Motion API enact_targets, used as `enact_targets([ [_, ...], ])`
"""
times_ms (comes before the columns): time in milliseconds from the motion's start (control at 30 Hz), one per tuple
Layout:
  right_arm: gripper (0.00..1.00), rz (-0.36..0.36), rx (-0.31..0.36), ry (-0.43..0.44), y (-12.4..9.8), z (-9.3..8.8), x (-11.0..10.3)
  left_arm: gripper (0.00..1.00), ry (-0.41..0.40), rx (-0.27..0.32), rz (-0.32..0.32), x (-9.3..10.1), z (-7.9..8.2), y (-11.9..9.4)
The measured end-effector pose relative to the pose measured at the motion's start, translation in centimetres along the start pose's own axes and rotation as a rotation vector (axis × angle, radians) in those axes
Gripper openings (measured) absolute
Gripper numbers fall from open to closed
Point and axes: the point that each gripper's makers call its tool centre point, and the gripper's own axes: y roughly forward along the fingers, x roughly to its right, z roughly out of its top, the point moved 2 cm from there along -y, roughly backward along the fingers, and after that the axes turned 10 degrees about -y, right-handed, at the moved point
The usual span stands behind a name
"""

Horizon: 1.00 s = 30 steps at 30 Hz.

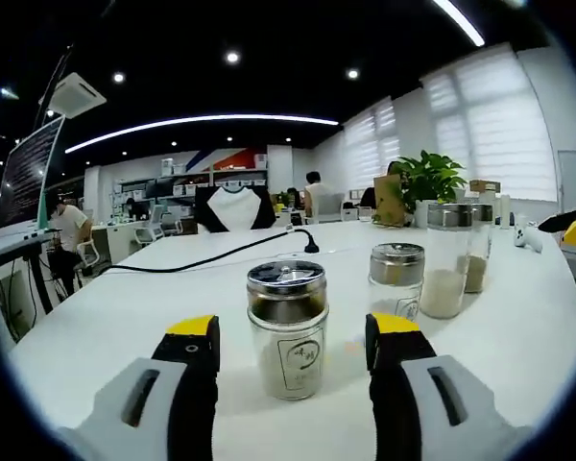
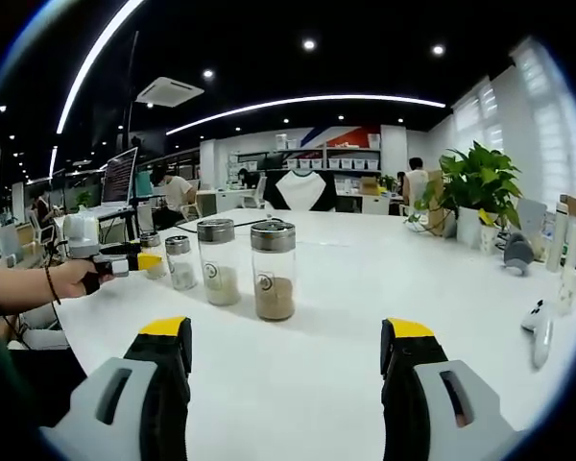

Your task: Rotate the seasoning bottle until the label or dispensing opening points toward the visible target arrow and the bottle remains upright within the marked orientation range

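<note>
- Currently, in the left gripper view, the left gripper point(image 1: 293, 357) stands with jaws apart on either side of the nearest bottle point(image 1: 287, 329), upright on the white table point(image 1: 154, 317); contact cannot be confirmed.
- Close evenly on the glass below the metal cap point(image 1: 286, 279), then twist without tilting.
- In the right gripper view, the right gripper point(image 2: 285, 365) hangs spread wide and empty, well short of the row of bottles point(image 2: 221, 259).
- No target arrow is visible; confirm its direction first.

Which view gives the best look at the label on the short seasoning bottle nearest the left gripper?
The left gripper view: the short seasoning bottle stands close between the open jaws, label facing the camera. In the right gripper view it is small, far left, largely hidden behind the left gripper.
</note>
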Motion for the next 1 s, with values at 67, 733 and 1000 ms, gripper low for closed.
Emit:
enact_targets([
  [67,0.82,0.002,-0.002,-0.002,0.1,-0.1,-0.1,0.67,0.021,0.003,-0.01,0.4,0.3,-0.6],
  [733,0.83,-0.04,0.106,0.056,0.3,0.4,0.5,0.71,-0.051,0.166,-0.03,3.1,4.4,-7.8],
  [1000,0.88,-0.061,0.119,0.076,0.6,-0.5,0.4,0.82,-0.036,0.182,-0.032,3.9,4.4,-9.3],
])
